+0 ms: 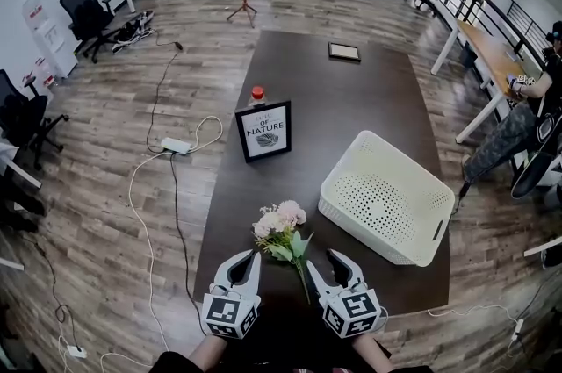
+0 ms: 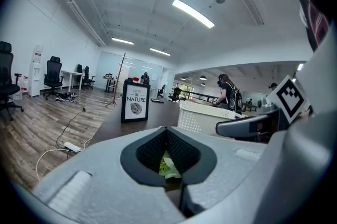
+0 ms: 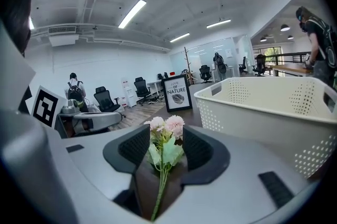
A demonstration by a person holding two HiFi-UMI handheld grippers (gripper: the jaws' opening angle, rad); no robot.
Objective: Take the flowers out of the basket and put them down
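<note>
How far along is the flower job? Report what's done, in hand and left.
Done: the flowers are out of the white basket and appear to lie on the table beside it. In hand: the right gripper has its jaws apart around the stem, not pressing. Left: probably only drawing that gripper back.

Item 1: black-framed white sign (image 1: 262, 131), upright on my dark brown table (image 1: 351, 99). It carries black capitals in three lines, "LOVE / OF / NATURE", above a black leaf drawing.

Item 2: black-and-white square code markers on the cubes of my left gripper (image 1: 254, 257) and right gripper (image 1: 336, 264). These are patterns only.
</note>
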